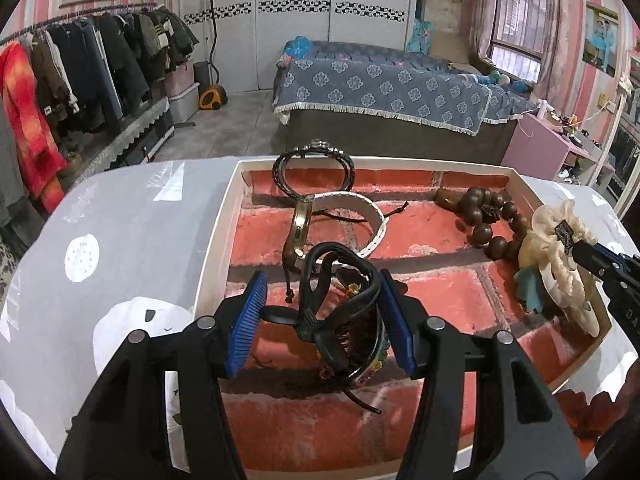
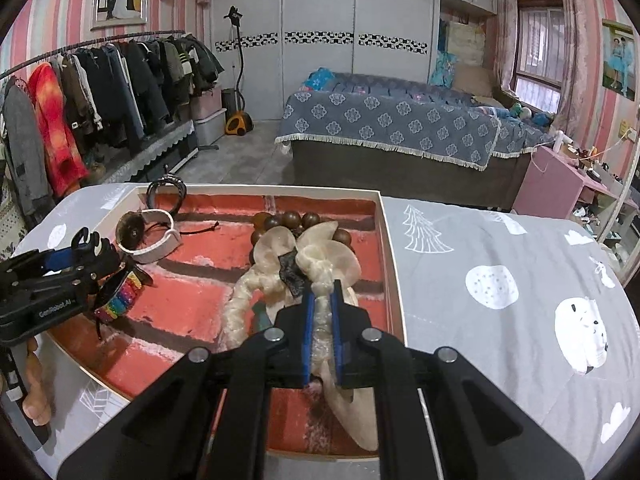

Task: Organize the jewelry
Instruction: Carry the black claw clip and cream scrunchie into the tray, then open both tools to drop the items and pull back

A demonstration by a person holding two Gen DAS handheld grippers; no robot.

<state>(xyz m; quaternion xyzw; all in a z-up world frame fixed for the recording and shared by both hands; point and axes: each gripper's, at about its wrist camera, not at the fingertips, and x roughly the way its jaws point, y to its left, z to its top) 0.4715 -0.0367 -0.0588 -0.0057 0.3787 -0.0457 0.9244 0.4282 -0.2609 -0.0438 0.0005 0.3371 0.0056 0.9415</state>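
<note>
A shallow white box (image 1: 224, 216) lined with red brick-pattern paper sits on the table; it also shows in the right wrist view (image 2: 390, 240). My left gripper (image 1: 322, 304) has its blue pads against a black hair claw (image 1: 340, 308) with a rainbow-beaded piece under it (image 2: 120, 298), inside the box. My right gripper (image 2: 321, 300) is shut on a cream bow hair clip (image 2: 320, 252) at the box's right side, seen also in the left wrist view (image 1: 560, 248). Wooden beads (image 1: 488, 220), a white bracelet (image 1: 360, 216) and a black braided bracelet (image 1: 312, 168) lie in the box.
The table has a grey cloth with white prints (image 2: 520, 280). Behind it are a bed (image 1: 380, 92), a clothes rack (image 1: 80, 60) on the left and a pink side table (image 1: 548, 144) on the right.
</note>
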